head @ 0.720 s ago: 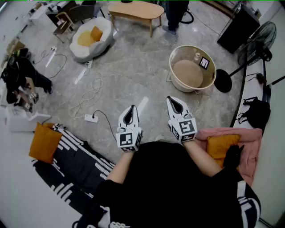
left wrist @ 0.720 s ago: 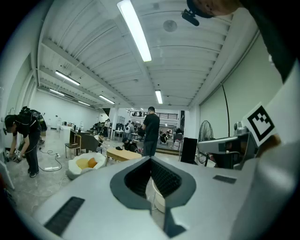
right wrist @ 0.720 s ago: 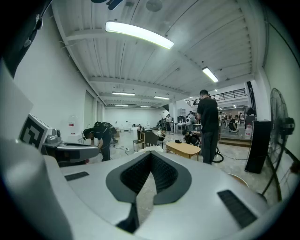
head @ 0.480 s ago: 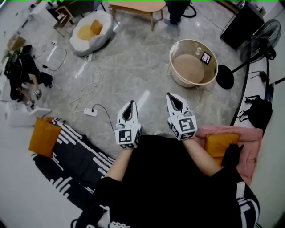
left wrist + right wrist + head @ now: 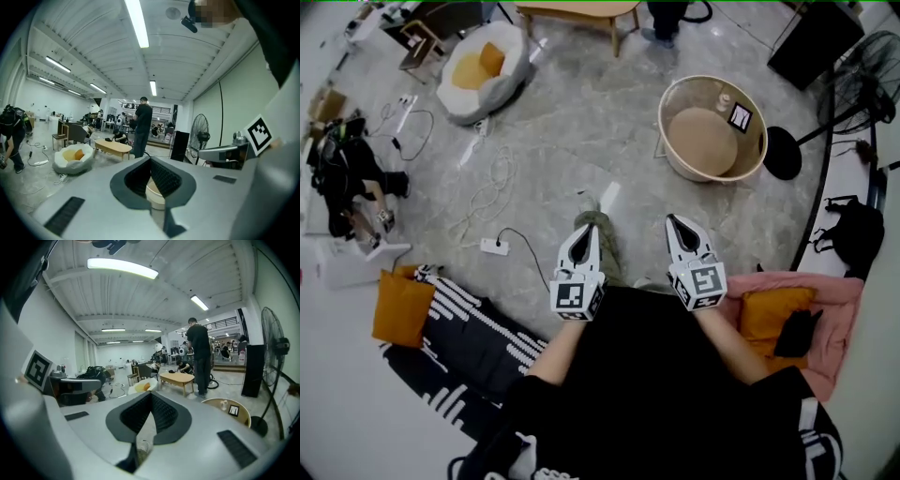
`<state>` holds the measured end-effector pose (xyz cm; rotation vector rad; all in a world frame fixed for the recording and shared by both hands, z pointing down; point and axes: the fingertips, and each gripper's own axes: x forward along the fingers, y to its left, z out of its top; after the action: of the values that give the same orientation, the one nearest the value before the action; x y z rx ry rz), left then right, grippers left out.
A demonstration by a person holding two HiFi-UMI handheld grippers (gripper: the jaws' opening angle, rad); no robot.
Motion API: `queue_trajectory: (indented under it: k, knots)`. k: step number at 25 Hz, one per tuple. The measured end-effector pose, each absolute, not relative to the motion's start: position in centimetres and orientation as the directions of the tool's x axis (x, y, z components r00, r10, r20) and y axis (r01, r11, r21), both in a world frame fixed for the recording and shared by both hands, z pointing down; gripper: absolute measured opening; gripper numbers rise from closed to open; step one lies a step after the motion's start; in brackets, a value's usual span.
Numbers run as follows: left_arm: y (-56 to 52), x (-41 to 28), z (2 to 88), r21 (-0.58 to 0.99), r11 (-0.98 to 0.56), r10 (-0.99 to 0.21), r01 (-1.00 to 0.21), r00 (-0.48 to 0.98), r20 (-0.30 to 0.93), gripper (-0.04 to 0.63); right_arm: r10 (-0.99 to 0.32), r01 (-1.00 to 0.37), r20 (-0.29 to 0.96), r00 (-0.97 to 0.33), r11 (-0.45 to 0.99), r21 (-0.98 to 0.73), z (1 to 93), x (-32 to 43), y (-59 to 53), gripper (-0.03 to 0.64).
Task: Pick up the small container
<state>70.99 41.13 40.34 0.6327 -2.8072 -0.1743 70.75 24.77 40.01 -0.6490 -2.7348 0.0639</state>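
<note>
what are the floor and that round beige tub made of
Floor: looks like polished grey marble or marble-look tile, going by the pale veining and glossy light streaks. Round tub: smooth, matte beige wall, perhaps plastic or thin bent wood; the look leaves it open.

Grey marble floor (image 5: 581, 131): round beige tub (image 5: 705, 174) upper right, white beanbag (image 5: 455, 98) upper left, power strip (image 5: 495, 247) plus loose cable (image 5: 492, 187) mid-left, striped rug (image 5: 459, 337), orange cushion (image 5: 401, 307) lower left.
</note>
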Motion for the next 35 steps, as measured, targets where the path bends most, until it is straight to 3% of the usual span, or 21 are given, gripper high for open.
queue_trajectory:
  k: [7,15,21,25,35]
  knots:
    - [40.6,56.8,42.5,0.240,0.813,-0.575,-0.530,-0.797,0.187,0.020,0.358,0.356,0.368,-0.858,0.931,-0.078,42.1,57.6,25.3,0.021]
    - [45.2,39.8,43.7,0.234,0.793,-0.609,-0.563,-0.745,0.271,0.020,0.273,0.265,0.413,-0.869,0.961,-0.076,41.6,39.2,28.1,0.021]
    - [50.3,28.4,44.3,0.280,0.797,-0.601,-0.535,-0.748,0.283,0.020,0.292,0.288,0.450,-0.844,0.954,-0.078,41.7,31.0,32.4,0.021]
    - [52.5,24.2,43.9,0.287,0.793,-0.605,-0.537,-0.751,0.264,0.020,0.378,0.360,0.458,-0.805,0.924,-0.129,42.0,28.1,35.8,0.021]
    - [56.9,19.7,43.6,0.318,0.804,-0.581,-0.503,-0.777,0.241,0.020,0.349,0.354,0.452,-0.821,0.932,-0.076,41.3,20.6,40.1,0.021]
